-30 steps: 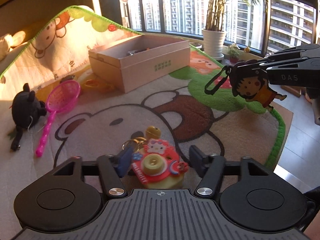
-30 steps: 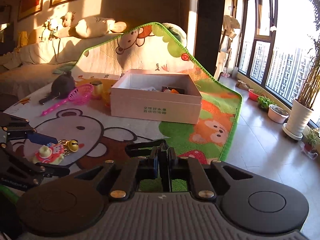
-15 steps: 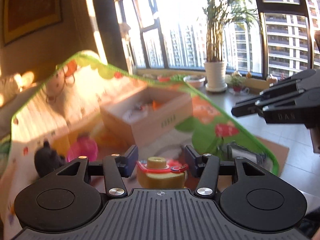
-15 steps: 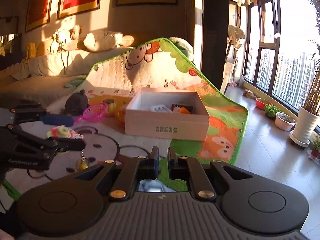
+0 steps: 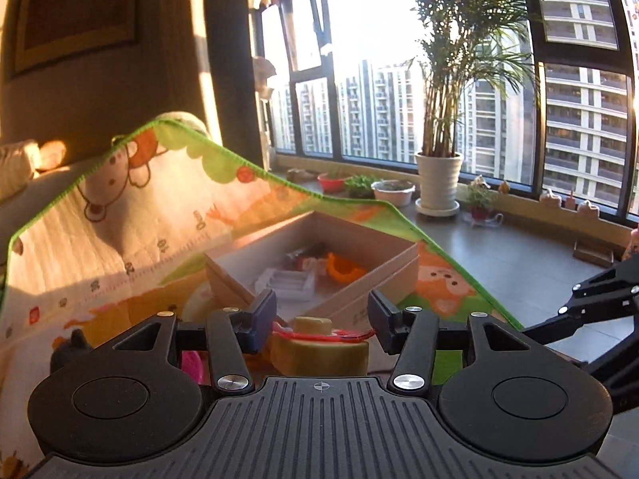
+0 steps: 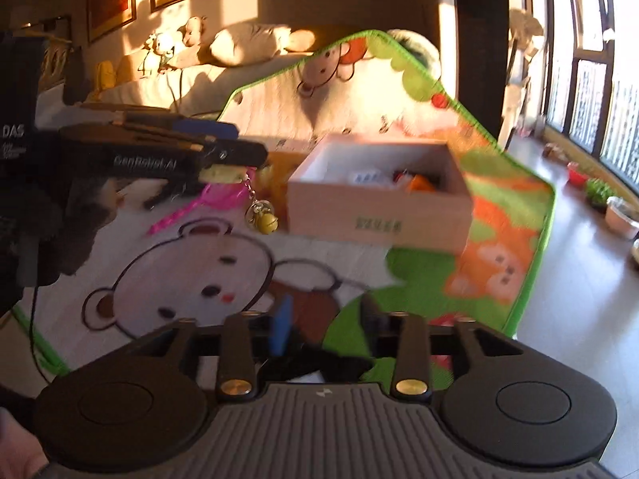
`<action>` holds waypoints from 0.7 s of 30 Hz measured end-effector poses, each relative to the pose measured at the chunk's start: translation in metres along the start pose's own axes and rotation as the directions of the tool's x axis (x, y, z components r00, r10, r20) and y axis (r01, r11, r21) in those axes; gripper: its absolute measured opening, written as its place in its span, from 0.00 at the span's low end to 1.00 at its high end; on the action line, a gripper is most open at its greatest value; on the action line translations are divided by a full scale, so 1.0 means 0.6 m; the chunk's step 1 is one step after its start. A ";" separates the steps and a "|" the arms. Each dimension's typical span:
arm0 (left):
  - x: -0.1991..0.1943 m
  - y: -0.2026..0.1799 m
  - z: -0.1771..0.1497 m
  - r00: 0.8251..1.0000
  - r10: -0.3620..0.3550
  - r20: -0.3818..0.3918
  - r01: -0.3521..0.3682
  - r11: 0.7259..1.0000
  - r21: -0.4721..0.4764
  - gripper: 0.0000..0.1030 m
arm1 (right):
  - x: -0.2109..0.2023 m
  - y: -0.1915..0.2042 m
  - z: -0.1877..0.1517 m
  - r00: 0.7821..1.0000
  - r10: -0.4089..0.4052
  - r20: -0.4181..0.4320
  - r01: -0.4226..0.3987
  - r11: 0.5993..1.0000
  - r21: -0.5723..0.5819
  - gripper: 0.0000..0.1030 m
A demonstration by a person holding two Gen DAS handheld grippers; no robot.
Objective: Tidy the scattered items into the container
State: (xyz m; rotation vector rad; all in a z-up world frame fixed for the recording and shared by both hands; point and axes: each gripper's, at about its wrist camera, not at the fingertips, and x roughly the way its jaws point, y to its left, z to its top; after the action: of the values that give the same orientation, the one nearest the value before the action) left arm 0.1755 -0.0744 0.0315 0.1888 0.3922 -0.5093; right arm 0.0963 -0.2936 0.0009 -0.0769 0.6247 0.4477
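Left fingers [image 5: 321,315] pinch the keychain [image 5: 319,349] — right fingers [image 6: 323,329] opening, blurred, seemingly empty.

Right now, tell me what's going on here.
A person is tidying toys off a cartoon play mat into a cardboard box. The left tool carries a keychain toy, its bell dangling, lifted toward the box. The right tool is opening with nothing visibly between its jaws, low over the mat.

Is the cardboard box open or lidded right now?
Open: the cardboard box has no lid, and an orange toy shows inside.
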 end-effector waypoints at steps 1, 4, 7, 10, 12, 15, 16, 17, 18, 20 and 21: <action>-0.004 -0.002 -0.009 1.000 -0.010 -0.011 0.010 1.000 -0.004 0.54 | 0.003 0.004 -0.007 1.000 0.017 -0.003 -0.017 1.000 0.002 0.58; -0.015 -0.010 -0.041 0.998 -0.029 -0.056 0.028 1.000 -0.014 0.55 | 0.016 0.025 -0.021 0.999 0.033 -0.017 -0.034 0.998 -0.050 0.61; -0.021 -0.015 -0.074 0.994 -0.038 -0.105 0.034 0.999 -0.038 0.55 | 0.032 0.036 -0.028 1.000 0.002 -0.015 -0.004 0.995 -0.095 0.60; -0.020 -0.014 -0.101 0.989 -0.036 -0.146 0.027 0.998 -0.063 0.55 | 0.044 0.039 -0.024 1.000 -0.018 -0.021 0.016 0.995 -0.099 0.30; -0.023 -0.017 -0.115 0.987 -0.028 -0.161 0.018 0.998 -0.059 0.56 | 0.046 0.043 -0.022 0.999 -0.033 -0.024 0.030 0.994 -0.109 0.18; -0.032 -0.023 -0.126 0.984 -0.041 -0.171 0.034 0.998 -0.045 0.60 | 0.038 0.044 -0.020 0.999 -0.049 -0.015 0.047 0.992 -0.119 0.18; -0.036 -0.025 -0.129 0.984 -0.046 -0.173 0.041 0.999 -0.035 0.65 | 0.033 0.044 -0.018 0.999 -0.054 -0.009 0.052 0.991 -0.119 0.18; -0.040 -0.028 -0.131 0.984 -0.045 -0.175 0.042 0.999 -0.023 0.73 | 0.028 0.044 -0.018 0.998 -0.057 -0.003 0.057 0.991 -0.117 0.18; -0.041 -0.030 -0.133 0.982 -0.044 -0.182 0.043 0.999 -0.010 0.78 | 0.022 0.043 -0.016 0.998 -0.062 0.005 0.062 0.991 -0.115 0.18; -0.042 -0.034 -0.138 0.978 -0.044 -0.203 0.046 0.999 0.007 0.80 | 0.011 0.040 -0.011 0.997 -0.072 0.019 0.073 0.992 -0.107 0.18; -0.042 -0.036 -0.141 0.976 -0.043 -0.213 0.046 0.999 0.009 0.83 | 0.006 0.039 -0.008 0.997 -0.075 0.026 0.078 0.992 -0.104 0.18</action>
State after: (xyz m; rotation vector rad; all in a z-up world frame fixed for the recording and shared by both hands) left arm 0.1177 -0.0591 -0.0367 0.2489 0.6030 -0.5381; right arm 0.0864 -0.2722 -0.0039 -0.1948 0.5744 0.4065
